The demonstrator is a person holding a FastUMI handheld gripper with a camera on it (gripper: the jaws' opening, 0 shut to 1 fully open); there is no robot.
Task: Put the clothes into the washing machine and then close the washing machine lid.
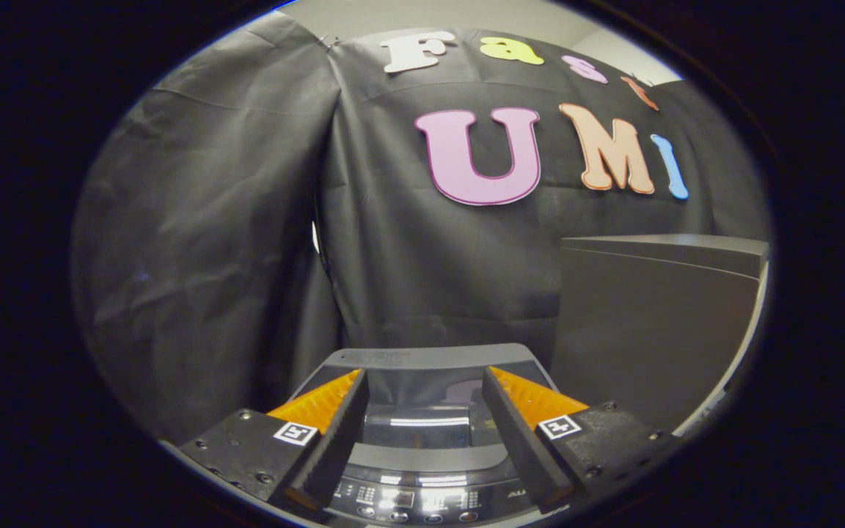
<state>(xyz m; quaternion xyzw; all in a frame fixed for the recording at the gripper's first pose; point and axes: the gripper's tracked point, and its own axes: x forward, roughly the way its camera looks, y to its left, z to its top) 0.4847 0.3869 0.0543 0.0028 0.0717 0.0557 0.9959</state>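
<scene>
A grey top-loading washing machine (422, 359) sits below and just ahead of my fingers. Its dark glass lid (422, 422) lies flat and looks down, with the control panel (422, 502) nearest to me. My gripper (424, 378) hovers above the lid, open, with a wide gap and nothing between its fingers.
A tall grey box-like cabinet (650, 323) stands right of the machine and rises well above it. Black cloth (210, 257) hangs behind and to the left as the booth wall.
</scene>
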